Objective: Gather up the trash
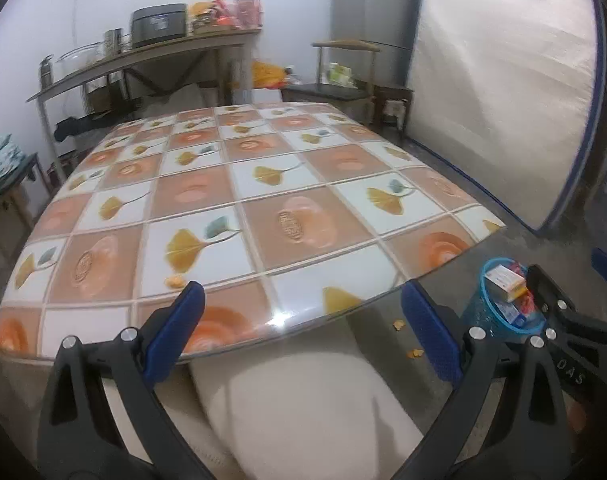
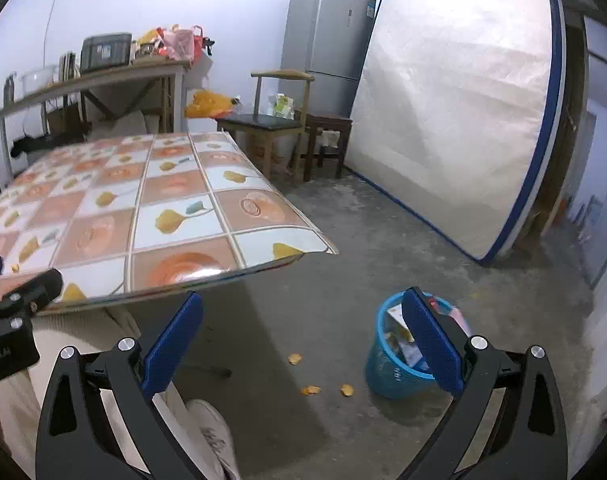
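**Blue bin packed with boxes, orange scraps on table and floor**

Blue-padded fingers frame both views. The left gripper (image 1: 301, 306) is spread wide with nothing between its pads, hanging over the near edge of a glossy table covered in an orange-and-white checked cloth printed with yellow leaves (image 1: 231, 184). A small orange scrap (image 1: 174, 281) lies on that cloth, just beyond the tip of the left-hand finger (image 1: 175, 328).

The right gripper (image 2: 303, 312) is likewise spread wide and holds nothing. It is off the table's corner, looking down at the grey concrete floor (image 2: 323, 240). A round blue plastic mesh wastebasket (image 2: 395, 376) stands on the floor beside the table, partly hidden behind the right-hand finger (image 2: 431, 344). In the left view the same basket (image 1: 483, 312) is filled to the rim with small cardboard boxes and wrappers; one white and orange box (image 1: 505, 278) sits on top.

Three orange scraps lie on the floor between table and basket: one (image 2: 295, 358) nearer the table, and two (image 2: 310, 390) (image 2: 347, 389) close to the basket's base. They look like bits of peel or snack, though the blur makes that uncertain.

Farther back, a wooden chair with a dark seat (image 2: 271, 120), a silver refrigerator (image 2: 327, 32) and a white mattress with blue edging leaning on the wall (image 2: 463, 112) fill the room. A cluttered shelf (image 2: 103, 72) runs along the far wall.
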